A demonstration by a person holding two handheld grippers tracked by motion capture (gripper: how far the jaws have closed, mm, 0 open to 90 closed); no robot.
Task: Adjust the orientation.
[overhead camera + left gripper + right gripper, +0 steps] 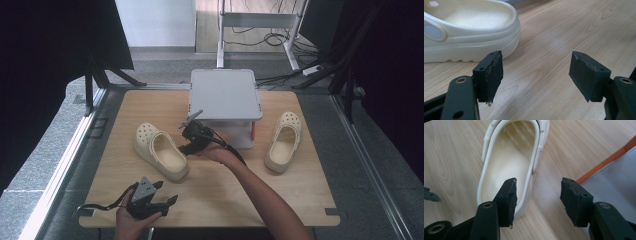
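Clog [509,167] lies on the desk [225,195] just beyond the right gripper [537,197], whose spread fingers [507,200] pinch nothing.

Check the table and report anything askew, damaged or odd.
The two cream clogs are split up: one lies left of the grey box, the other right of it, toes angled differently. The left hand-held gripper has frayed, torn pad edges. Nothing is spilled.

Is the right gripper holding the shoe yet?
No, the right gripper has open jaws around the left clog's heel rim, not pressing it.
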